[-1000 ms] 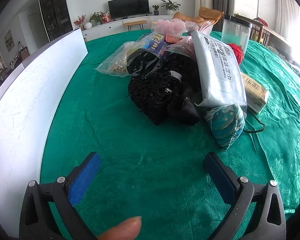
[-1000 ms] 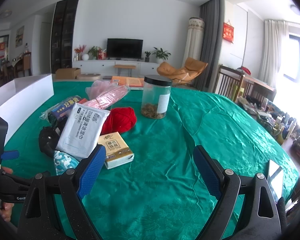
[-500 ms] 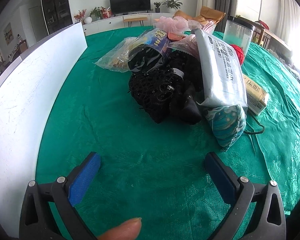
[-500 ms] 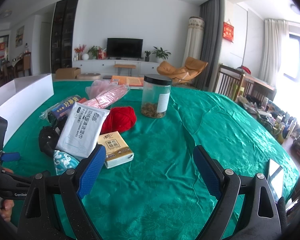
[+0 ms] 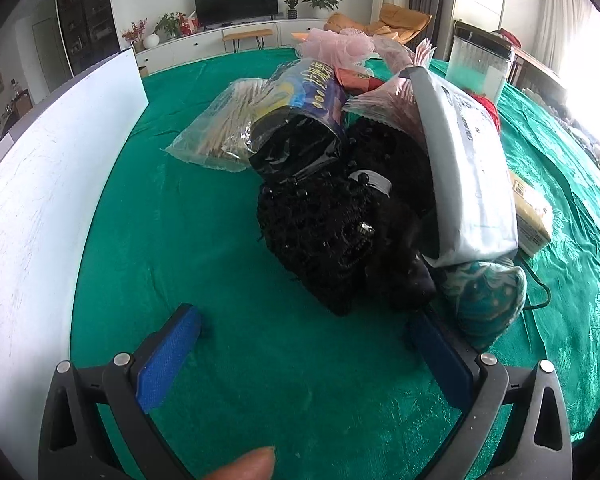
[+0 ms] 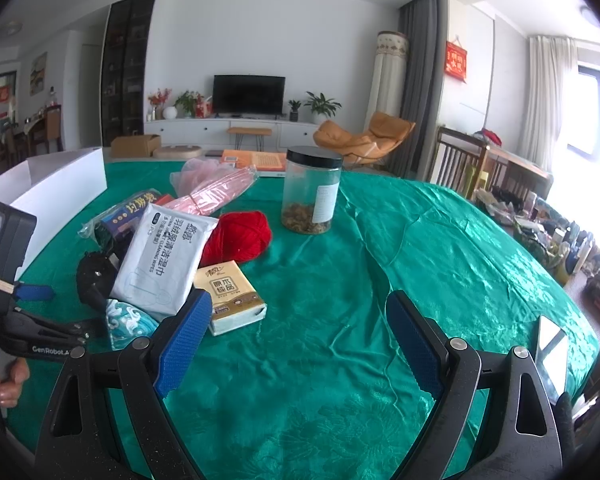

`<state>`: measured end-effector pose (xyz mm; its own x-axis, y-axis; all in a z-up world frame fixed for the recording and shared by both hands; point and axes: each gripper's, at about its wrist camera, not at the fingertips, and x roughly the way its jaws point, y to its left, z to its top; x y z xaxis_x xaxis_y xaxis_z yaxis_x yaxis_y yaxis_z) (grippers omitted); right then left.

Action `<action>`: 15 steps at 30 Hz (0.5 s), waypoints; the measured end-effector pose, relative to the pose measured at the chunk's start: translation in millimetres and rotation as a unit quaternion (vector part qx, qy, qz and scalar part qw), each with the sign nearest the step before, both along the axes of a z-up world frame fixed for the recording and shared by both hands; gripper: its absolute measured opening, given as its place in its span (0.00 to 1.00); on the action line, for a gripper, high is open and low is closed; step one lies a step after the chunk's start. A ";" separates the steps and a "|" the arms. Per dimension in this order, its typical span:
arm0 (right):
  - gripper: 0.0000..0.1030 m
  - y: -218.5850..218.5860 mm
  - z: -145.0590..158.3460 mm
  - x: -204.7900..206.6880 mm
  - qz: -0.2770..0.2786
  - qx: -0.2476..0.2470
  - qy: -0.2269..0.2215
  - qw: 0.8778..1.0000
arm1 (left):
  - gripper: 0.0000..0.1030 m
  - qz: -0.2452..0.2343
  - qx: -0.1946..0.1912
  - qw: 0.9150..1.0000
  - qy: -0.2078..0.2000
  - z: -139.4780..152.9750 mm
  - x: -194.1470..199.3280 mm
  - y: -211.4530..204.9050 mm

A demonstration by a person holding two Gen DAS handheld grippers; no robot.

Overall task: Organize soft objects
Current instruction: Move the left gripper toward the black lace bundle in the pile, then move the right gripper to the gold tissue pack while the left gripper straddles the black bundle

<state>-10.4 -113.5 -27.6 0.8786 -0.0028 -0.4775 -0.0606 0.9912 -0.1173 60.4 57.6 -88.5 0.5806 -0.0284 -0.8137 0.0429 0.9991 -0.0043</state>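
Sorting has not visibly begun: every soft item lies in one heap near the middle of the counter (image 6: 400, 240), which is draped in a shiny green cloth, and neither tool holds anything. The left gripper (image 5: 304, 332) hovers over bare cloth just short of the heap, jaws wide and empty, pointing at the black beaded net fabric bundle (image 5: 320, 224), the nearest item and, judging by that aim, the likely first pick. The right gripper (image 6: 298, 328) hangs above open cloth, jaws equally wide and empty, with the small yellow tissue pack (image 6: 230, 296) just beyond its left finger. All items remain to be moved (the long white box (image 5: 40, 184) along the counter's left edge may be the destination; this is a guess). The left wrist view alone shows how the heap is stacked: the white wet-wipe pack (image 5: 468, 172) leans on the black bundle and overlies the teal patterned fabric pouch (image 5: 488, 296), while a clear bag with a blue label (image 5: 284, 120) rests behind. The right wrist view alone shows the red yarn ball (image 6: 238, 236) clearly, the full clear plastic jar with black lid (image 6: 310, 192), and the person's hand (image 6: 4, 376) gripping the left tool.
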 end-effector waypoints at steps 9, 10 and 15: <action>0.88 -6.3 -5.0 6.4 -0.003 0.017 0.023 1.000 | 1.00 -0.001 -0.001 1.000 -0.010 -1.3 -2.8 0.5; 0.88 -7.6 -5.7 7.8 -0.005 0.021 0.027 0.999 | 1.00 0.000 -0.001 1.000 -0.011 -1.3 -3.6 -0.1; 0.88 -11.9 -10.2 12.0 -0.008 0.037 0.044 0.998 | 1.00 0.000 -0.001 1.000 -0.011 -1.2 -4.4 -0.7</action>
<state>1.6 -125.5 -37.8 0.8329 0.0219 -0.5531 -0.0522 0.9979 -0.0392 55.9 56.9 -89.7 0.5987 -0.0308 -0.8003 0.0429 0.9991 -0.0063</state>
